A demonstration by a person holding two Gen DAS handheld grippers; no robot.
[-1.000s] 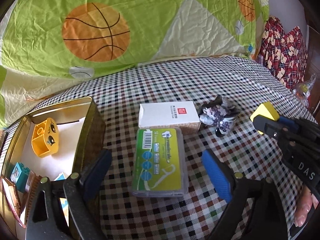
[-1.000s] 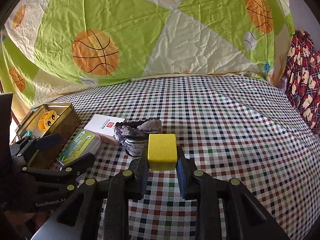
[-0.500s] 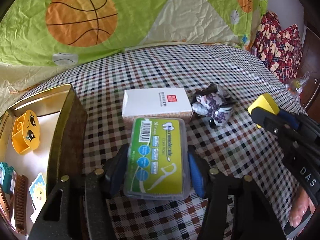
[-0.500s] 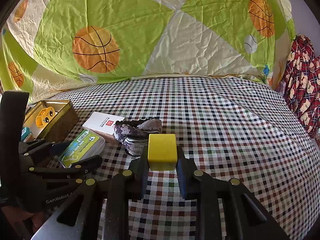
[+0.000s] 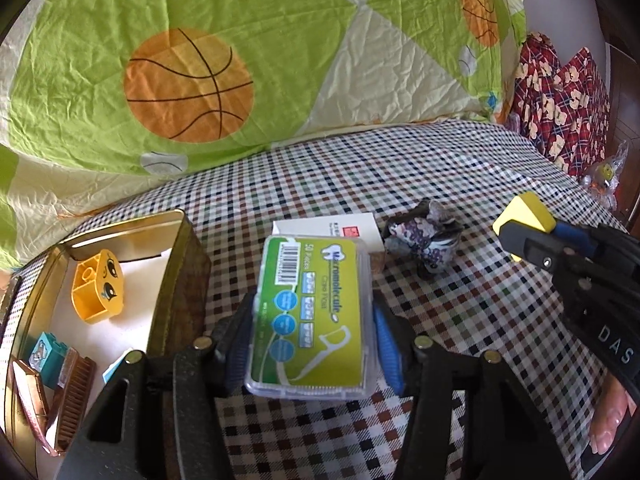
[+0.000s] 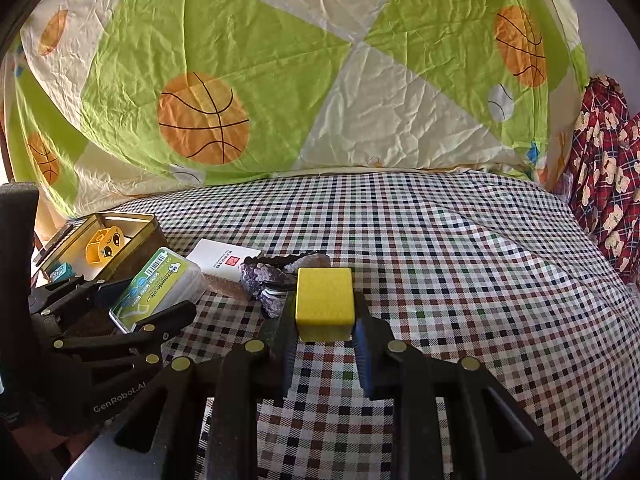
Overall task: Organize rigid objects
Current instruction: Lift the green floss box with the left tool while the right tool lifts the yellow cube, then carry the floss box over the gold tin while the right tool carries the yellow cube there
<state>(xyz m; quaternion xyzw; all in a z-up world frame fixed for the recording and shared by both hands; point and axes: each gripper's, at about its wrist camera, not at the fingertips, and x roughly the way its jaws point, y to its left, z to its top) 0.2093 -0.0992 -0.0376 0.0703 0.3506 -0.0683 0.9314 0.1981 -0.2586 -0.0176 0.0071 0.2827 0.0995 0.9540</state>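
A bed with a checked sheet point(image 6: 440, 248) carries everything; a basketball quilt point(image 6: 280, 80) lies at its far side. At the left stands a gold tin point(image 5: 180, 248) with a yellow toy block point(image 5: 96, 288) inside. Just right of the tin, the left gripper point(image 5: 312, 344) has its jaws closed on a clear floss pick box point(image 5: 312, 312), lifted and tilted above a white box point(image 5: 332, 230). Further right, the right gripper point(image 6: 324, 344) has its jaws clamped on a yellow block point(image 6: 324, 300), near a patterned pouch point(image 5: 424, 240).
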